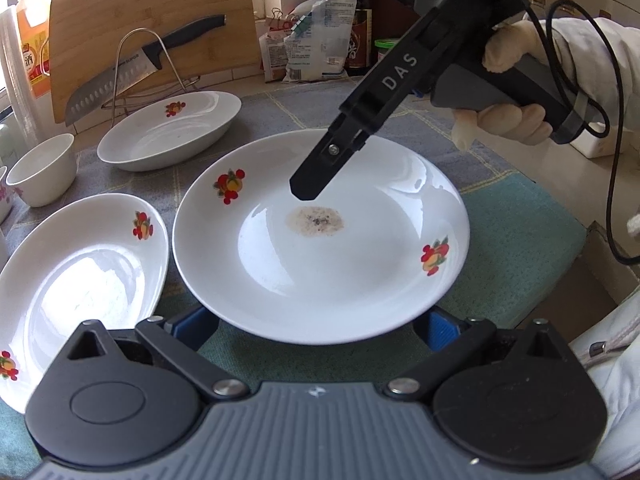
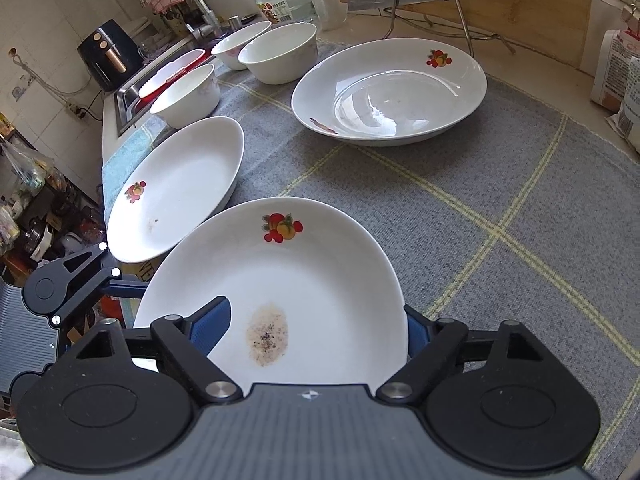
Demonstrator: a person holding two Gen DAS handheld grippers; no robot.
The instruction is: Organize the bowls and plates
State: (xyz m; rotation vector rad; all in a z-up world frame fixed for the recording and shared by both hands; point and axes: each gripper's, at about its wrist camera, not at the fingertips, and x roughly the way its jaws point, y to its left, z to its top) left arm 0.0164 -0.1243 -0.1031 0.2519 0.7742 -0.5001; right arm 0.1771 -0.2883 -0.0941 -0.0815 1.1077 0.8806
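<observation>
Plate with the brown stain sits gripped at its rim between the right gripper fingers, left gripper spread wide under the near edge, over the grey cloth; step judged: lifting, next stack onto neighbouring oval plate.

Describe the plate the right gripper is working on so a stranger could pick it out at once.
On the grey checked cloth before the leaning wooden cutting board lie three white fruit-print plates. The stained plate is nearest the counter edge, with the right gripper straddling its rim. It alone has a brown speckled stain in its centre.
</observation>
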